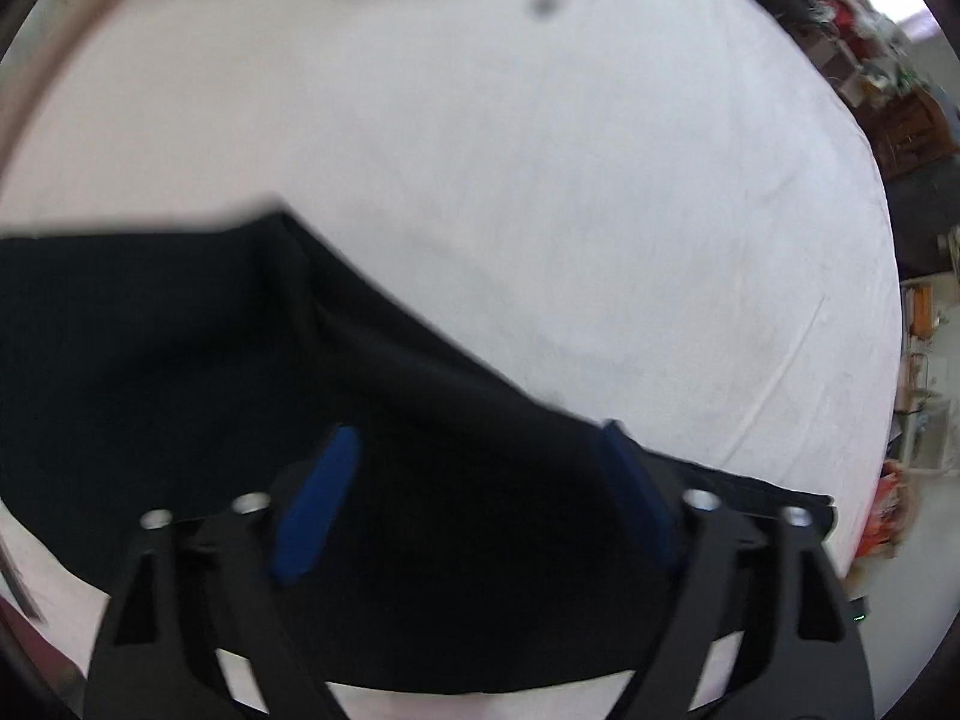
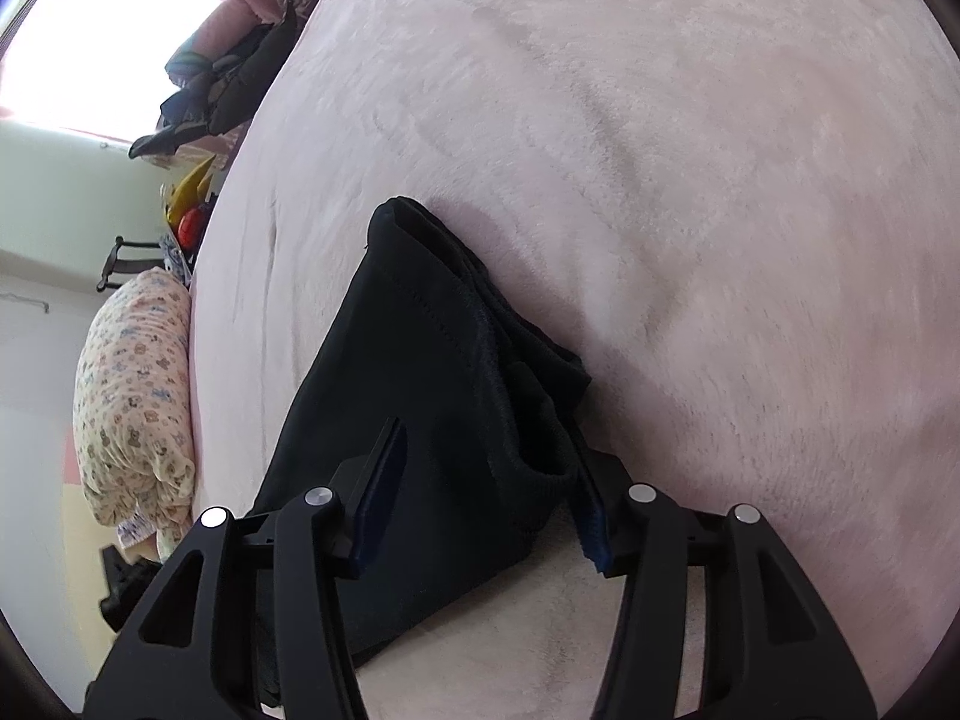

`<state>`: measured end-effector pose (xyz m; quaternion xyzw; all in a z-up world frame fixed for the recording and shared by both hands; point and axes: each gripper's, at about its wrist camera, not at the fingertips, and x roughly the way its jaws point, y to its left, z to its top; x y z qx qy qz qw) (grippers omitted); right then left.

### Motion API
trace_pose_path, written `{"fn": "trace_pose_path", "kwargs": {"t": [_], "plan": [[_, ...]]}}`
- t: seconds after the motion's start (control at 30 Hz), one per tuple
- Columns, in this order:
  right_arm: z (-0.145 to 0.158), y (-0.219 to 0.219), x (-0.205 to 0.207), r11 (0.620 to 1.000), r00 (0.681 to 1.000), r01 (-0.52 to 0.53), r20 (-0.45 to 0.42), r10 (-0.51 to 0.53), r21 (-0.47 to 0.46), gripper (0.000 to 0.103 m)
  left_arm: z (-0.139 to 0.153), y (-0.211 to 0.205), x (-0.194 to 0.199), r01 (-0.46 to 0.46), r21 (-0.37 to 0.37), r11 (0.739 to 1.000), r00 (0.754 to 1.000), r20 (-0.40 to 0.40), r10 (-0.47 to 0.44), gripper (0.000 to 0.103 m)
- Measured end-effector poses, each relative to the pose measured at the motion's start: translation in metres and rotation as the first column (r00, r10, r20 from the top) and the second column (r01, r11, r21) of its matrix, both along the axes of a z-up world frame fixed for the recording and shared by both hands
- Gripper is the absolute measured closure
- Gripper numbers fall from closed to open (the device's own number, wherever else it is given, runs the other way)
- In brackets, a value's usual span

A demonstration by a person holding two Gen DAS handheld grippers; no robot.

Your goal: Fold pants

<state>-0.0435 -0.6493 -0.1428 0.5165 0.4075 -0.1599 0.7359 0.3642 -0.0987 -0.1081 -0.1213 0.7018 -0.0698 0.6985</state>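
Black pants (image 1: 198,360) lie on a pale pink fleece bed cover (image 1: 540,180). In the left wrist view my left gripper (image 1: 474,450) is open just above the cloth, its blue pads (image 1: 318,504) spread wide over a fold of the pants. In the right wrist view the pants (image 2: 432,348) lie bunched in layers with a stitched hem toward the far end. My right gripper (image 2: 486,468) is open, its fingers straddling the near end of the bunched cloth without closing on it.
The bed cover (image 2: 720,180) stretches wide around the pants. A floral pillow (image 2: 132,396) lies at the bed's left edge in the right wrist view, with dark clothes (image 2: 228,90) piled beyond. Room clutter (image 1: 888,90) shows past the bed's right edge.
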Motion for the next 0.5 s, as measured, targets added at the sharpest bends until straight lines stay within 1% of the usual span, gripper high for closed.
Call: {"fn": "trace_pose_path", "kwargs": {"t": [0.03, 0.07, 0.1, 0.13, 0.2, 0.27, 0.3, 0.33, 0.37, 0.4, 0.43, 0.5], "plan": [[0.0, 0.0, 0.001, 1.0, 1.0, -0.002, -0.003, 0.002, 0.0, 0.049, -0.01, -0.003, -0.003, -0.037, -0.016, 0.999, 0.999, -0.041, 0.036, 0.041], [0.001, 0.001, 0.001, 1.0, 1.0, -0.007, -0.006, 0.007, -0.002, 0.049, -0.019, -0.005, -0.001, -0.077, -0.043, 0.996, 0.994, -0.076, 0.074, 0.047], [0.001, 0.001, 0.002, 1.0, 1.0, -0.014, -0.009, 0.013, -0.004, 0.049, -0.027, -0.01, 0.006, -0.129, -0.089, 0.988, 0.988, -0.101, 0.12, 0.048], [0.001, 0.001, 0.003, 1.0, 1.0, -0.02, -0.011, 0.02, -0.006, 0.049, -0.031, -0.01, 0.014, -0.158, -0.114, 0.981, 0.984, -0.104, 0.147, 0.047], [0.001, 0.0, 0.003, 0.999, 0.999, -0.034, -0.011, 0.034, -0.012, 0.05, -0.039, -0.014, 0.028, -0.202, -0.14, 0.969, 0.977, -0.093, 0.19, 0.036], [0.001, 0.001, 0.003, 0.999, 0.999, -0.038, -0.009, 0.038, -0.018, 0.05, -0.051, -0.009, 0.04, -0.253, -0.148, 0.956, 0.964, -0.12, 0.236, 0.032], [0.001, 0.001, 0.003, 0.999, 0.999, -0.035, -0.008, 0.035, -0.018, 0.05, -0.058, -0.014, 0.04, -0.303, -0.174, 0.937, 0.949, -0.146, 0.28, 0.027], [0.001, 0.002, 0.002, 0.999, 1.0, -0.031, -0.007, 0.03, -0.016, 0.05, -0.059, -0.006, 0.035, -0.327, -0.191, 0.925, 0.941, -0.151, 0.302, 0.026], [0.001, 0.002, 0.002, 1.0, 1.0, -0.024, -0.007, 0.024, -0.011, 0.049, -0.053, -0.01, 0.032, -0.317, -0.206, 0.926, 0.946, -0.14, 0.292, 0.023], [0.001, 0.001, 0.001, 1.0, 1.0, -0.019, -0.007, 0.019, -0.006, 0.05, -0.05, -0.011, 0.024, -0.28, -0.211, 0.937, 0.958, -0.129, 0.257, 0.023], [0.002, 0.001, 0.0, 1.0, 1.0, -0.014, -0.008, 0.014, -0.002, 0.05, -0.042, -0.018, 0.02, -0.229, -0.22, 0.948, 0.971, -0.119, 0.207, 0.023], [0.003, 0.0, -0.002, 1.0, 1.0, 0.001, -0.007, -0.001, 0.002, 0.05, -0.025, -0.029, 0.002, -0.125, -0.24, 0.963, 0.991, -0.086, 0.107, 0.017]]}}
